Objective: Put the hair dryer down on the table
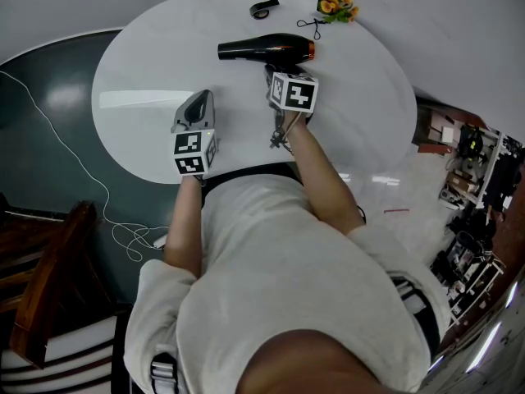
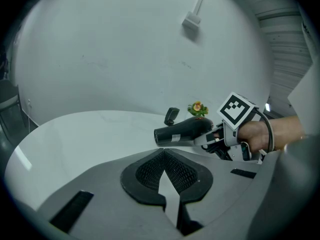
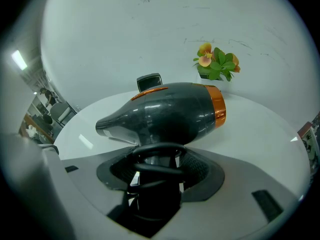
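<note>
- Desk (image 1: pixel 148 72): round, white, and spread out under and ahead of both grippers.
- Hair dryer (image 1: pixel 267 49): black, with an orange ring at the rear of the barrel. It is held at the tip of the right gripper, with the barrel lying crosswise to the jaws and the nozzle turned toward the left gripper's side. The barrel is low over the desk, but whether it touches the top cannot be told.
- Right gripper (image 3: pixel 155 176): clenched on the hair dryer's handle. The handle is seen upright between the pads, with loops of black cord (image 3: pixel 152 165) caught round it. The gripper is tipped steeply down.
- Left gripper (image 2: pixel 167 176): closed, with the pad tips met and nothing held between them. It is kept beside the right gripper, apart from the dryer and pointing across the desk.
- Small potted plant (image 1: pixel 335 5): orange flowers, noted at the far edge beyond the right gripper, past the dryer's orange end.
- Small black object (image 1: pixel 264 9): seen on the desk beyond the dryer, between the two grippers' lines of aim.
</note>
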The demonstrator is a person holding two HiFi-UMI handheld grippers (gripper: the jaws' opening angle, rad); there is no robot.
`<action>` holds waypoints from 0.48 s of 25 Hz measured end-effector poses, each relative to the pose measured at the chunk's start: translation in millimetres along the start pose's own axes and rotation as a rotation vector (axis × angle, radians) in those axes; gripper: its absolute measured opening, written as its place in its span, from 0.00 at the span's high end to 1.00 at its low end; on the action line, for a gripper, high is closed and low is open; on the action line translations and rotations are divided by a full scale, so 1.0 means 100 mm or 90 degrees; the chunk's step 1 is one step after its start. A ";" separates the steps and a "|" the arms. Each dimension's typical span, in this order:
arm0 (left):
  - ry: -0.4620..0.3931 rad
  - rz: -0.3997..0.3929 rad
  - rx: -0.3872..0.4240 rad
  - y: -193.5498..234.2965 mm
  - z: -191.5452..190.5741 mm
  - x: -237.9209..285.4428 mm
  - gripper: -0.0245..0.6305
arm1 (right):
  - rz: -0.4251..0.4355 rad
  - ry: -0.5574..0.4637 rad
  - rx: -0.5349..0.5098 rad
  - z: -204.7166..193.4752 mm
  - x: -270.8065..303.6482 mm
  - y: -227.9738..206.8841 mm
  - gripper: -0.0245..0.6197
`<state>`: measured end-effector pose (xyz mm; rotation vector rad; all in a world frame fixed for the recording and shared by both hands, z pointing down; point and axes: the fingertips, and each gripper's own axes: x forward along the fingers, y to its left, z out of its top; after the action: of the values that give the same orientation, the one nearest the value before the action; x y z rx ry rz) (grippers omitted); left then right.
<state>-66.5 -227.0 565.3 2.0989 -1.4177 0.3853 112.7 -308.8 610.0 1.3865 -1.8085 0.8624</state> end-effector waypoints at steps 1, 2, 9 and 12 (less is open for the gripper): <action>0.000 0.000 0.000 0.01 0.00 0.00 0.94 | 0.001 0.000 0.000 0.00 0.01 0.01 0.58; 0.000 0.001 0.000 0.01 0.00 -0.01 0.94 | 0.002 0.000 0.001 0.00 0.01 0.01 0.58; 0.004 0.005 0.000 0.06 -0.02 -0.02 0.94 | 0.001 0.010 0.018 -0.01 0.04 0.03 0.58; 0.004 0.006 -0.002 0.07 -0.01 -0.04 0.94 | 0.004 0.014 0.029 0.00 0.06 0.04 0.58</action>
<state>-74.6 -225.4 566.0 2.0868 -1.4245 0.3927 107.5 -310.6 614.5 1.3961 -1.7875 0.9235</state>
